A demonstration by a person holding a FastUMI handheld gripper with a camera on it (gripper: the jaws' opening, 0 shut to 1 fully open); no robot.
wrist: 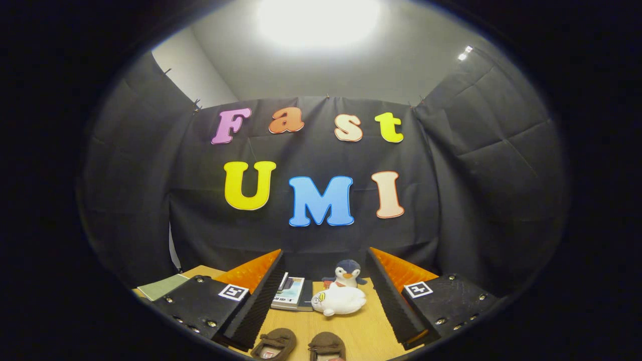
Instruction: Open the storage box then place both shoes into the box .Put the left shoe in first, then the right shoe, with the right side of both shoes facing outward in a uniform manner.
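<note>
Jaws (321, 301) stand wide open, gripping nothing. We see two brown shoes (300, 345) on the tabletop (361, 328) between the fingers; beyond the shoes, a white plush (338, 301), penguin plush (347, 273) and book (290, 293), its writing unreadable.

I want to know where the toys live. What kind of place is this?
Probably a small recording booth: black cloth walls hang around a wooden table with a toy penguin, a white plush toy and brown shoes. The open gripper holds nothing.
</note>
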